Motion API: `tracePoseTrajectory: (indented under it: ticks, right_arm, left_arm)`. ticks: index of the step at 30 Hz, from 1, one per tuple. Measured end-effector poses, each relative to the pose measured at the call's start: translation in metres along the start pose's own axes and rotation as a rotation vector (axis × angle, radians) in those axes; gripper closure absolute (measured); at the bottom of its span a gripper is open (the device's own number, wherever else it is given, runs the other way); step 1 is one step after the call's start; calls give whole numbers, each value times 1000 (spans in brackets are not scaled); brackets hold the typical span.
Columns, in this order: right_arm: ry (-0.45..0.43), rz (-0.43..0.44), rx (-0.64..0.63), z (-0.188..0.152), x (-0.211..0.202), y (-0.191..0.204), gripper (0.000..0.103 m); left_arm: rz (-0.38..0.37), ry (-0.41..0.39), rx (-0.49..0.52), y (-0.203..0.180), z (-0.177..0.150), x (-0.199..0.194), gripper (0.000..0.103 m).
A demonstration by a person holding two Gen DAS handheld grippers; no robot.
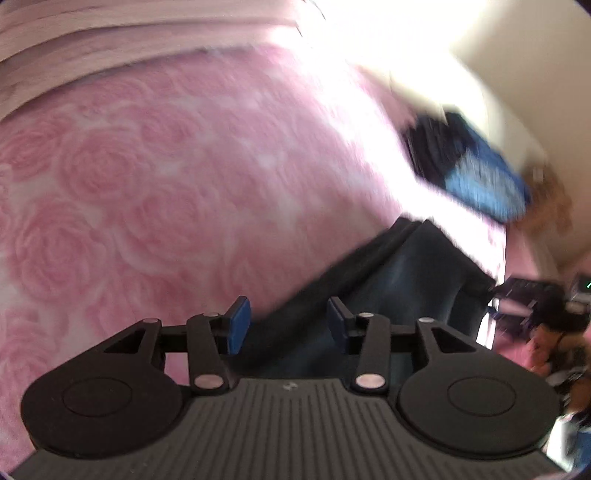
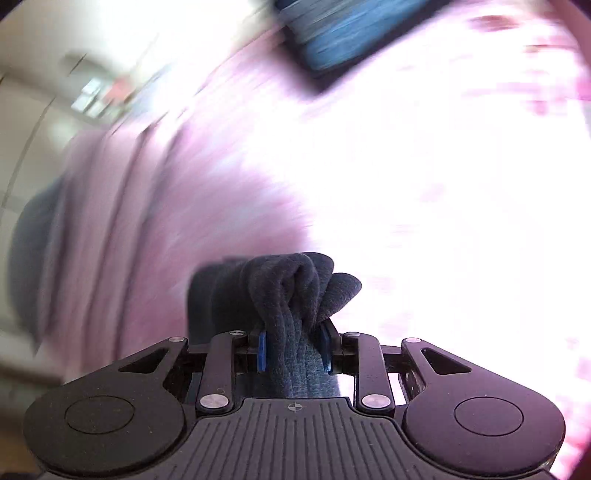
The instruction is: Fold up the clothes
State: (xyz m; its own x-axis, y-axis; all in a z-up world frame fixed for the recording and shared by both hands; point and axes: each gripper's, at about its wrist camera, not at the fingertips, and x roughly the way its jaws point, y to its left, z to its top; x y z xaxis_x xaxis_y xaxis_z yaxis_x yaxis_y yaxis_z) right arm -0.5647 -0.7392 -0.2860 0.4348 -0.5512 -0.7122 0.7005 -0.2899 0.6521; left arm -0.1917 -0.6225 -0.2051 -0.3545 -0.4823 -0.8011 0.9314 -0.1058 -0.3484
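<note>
Left wrist view first: the left tongs (image 1: 284, 325) are spread apart, and nothing is seen pinched between the blue pads. A dark garment (image 1: 388, 280) is draped from just past the tongs toward the right edge of the bed (image 1: 147, 177), which is covered in a pink rose-pattern blanket. It looks loose and unfolded, so honestly the fold is judged to be barely started, if at all. Further back toward the far right corner, a blurred blue and dark stack (image 1: 476, 170) is seen, possibly items already folded, but that can't be told for sure. A striped pink pillow or sheet (image 1: 110, 33) is laid along the far edge. A pale wall and some clutter are made out off to the right, all smeared by blur.

Right wrist view: the right tongs (image 2: 293, 349) are pressed onto a bunched wad of the dark garment (image 2: 291, 291), gripped tight between both pads. The bed is blown out white-pink by strong light, and the blue stack (image 2: 332, 40) is caught at the top. White cupboards or walls are glimpsed at left. Pretty much all the folding is still left.
</note>
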Motion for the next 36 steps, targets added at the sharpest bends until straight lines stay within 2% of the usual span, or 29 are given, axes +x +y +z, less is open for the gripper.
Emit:
tracePoseTrajectory:
  ticks: [4,7,11,13,15,16,18,19,21,23,26,30,34,36]
  right_arm:
    - [-35,-23,53,-28,-32,-15,76]
    - [-41,-47,62,-39,-40,-20,71]
    - [-65,-88,-15,-41,-67,-11,68]
    - [-64,-92,-150,-53,-81,16,68]
    - [-34,-61,-296,-70,-83,46,68]
    - [6,-36,-383,-84,-74,60,68]
    - [95,15,-568,-116,-53,89,68]
    - [124,29,-664,-133,-41,100,68]
    - [163,33,-847,-167,-17,113,68]
    - [197,6,-933,-192,0,109,68]
    - [187,-21,-944,-213,-4,89,68]
    - [298,-105,-858,-219,-17,61,68]
    - [240,-133,-861,-209,-46,56,68]
    - [201,-144,-864,-201,-58,56,68]
  left_arm:
    - [10,90,20,-13,-39,4,61]
    - [-2,94,27,-16,-45,9,61]
    - [-32,87,87,-25,-36,22,65]
    - [-38,94,110,-27,-30,33,69]
    - [-18,105,131,-24,-23,46,73]
    - [-8,111,141,-22,-19,53,72]
    - [11,123,157,-18,-12,66,79]
    - [15,134,147,-14,-10,74,80]
    - [10,146,156,-11,-7,87,80]
    - [11,150,188,-13,-5,96,80]
    - [5,156,221,-15,0,104,80]
    - [-11,166,225,-15,5,99,81]
    - [-9,160,260,-21,1,75,81]
    - [-3,146,300,-32,-10,54,79]
